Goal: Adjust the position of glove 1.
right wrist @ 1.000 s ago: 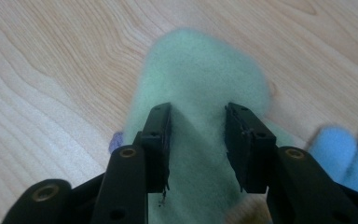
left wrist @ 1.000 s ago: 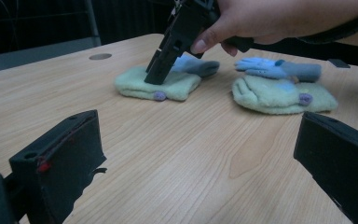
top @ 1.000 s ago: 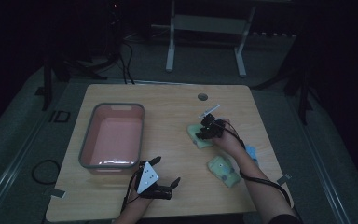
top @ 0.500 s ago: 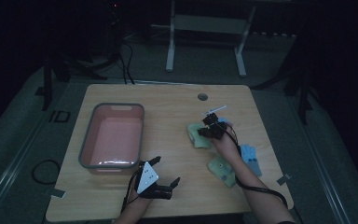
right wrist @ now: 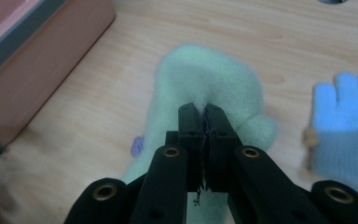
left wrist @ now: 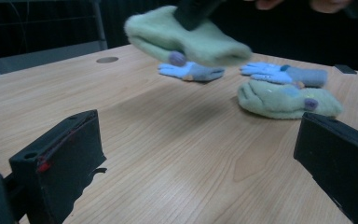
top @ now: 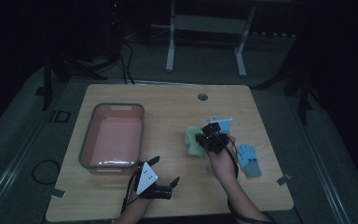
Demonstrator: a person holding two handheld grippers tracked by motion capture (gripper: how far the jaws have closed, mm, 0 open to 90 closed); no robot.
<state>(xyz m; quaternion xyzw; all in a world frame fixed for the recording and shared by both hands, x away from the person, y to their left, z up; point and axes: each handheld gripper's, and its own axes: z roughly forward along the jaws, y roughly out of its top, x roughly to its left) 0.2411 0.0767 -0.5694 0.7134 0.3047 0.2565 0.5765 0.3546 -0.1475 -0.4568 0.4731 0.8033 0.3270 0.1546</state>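
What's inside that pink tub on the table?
Nothing that I can see. The high view looks down into the pink tub, and its floor looks bare. The green mitten hangs from the shut right gripper, off the table beside the tub.

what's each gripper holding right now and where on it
The right gripper is shut on the green mitten, pinching a fold of fabric on its upper side and lifting it off the table. The left gripper is open and holds nothing.
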